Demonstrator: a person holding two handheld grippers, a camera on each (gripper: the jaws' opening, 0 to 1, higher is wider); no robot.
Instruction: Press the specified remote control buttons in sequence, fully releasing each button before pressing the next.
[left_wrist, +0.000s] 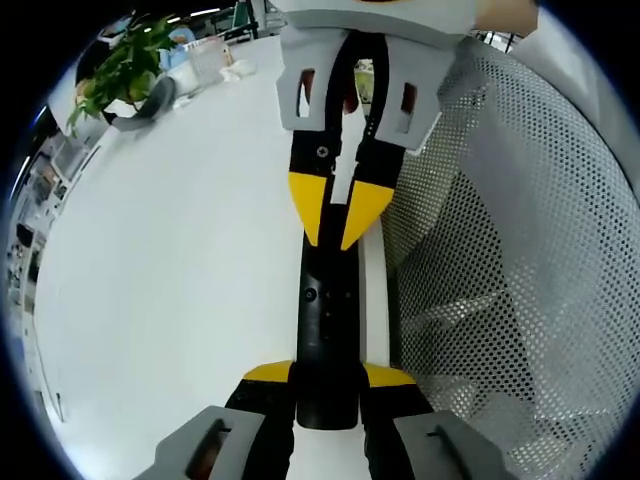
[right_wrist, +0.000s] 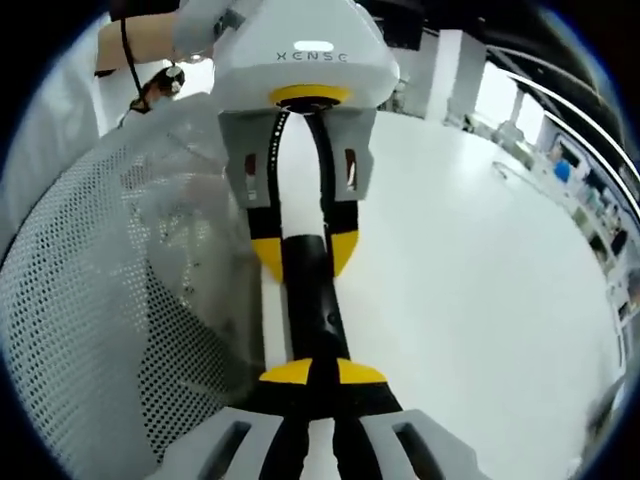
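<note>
Left gripper view: the left gripper (left_wrist: 327, 385) has its yellow-tipped fingers (left_wrist: 268, 373) pinching the near end of the black remote (left_wrist: 327, 330). It's a long slim stick, its long axis running straight away toward the right gripper (left_wrist: 338, 225), which comes in from the far side. White tabletop (left_wrist: 170, 300) on the left, perforated white mesh panel (left_wrist: 520, 260) on the right.

Right gripper view: the right gripper (right_wrist: 312, 372) meets the same remote (right_wrist: 312, 300) lengthwise, fingers pressed together over its near end, and the left gripper (right_wrist: 300, 255) clamps the far end.
</note>
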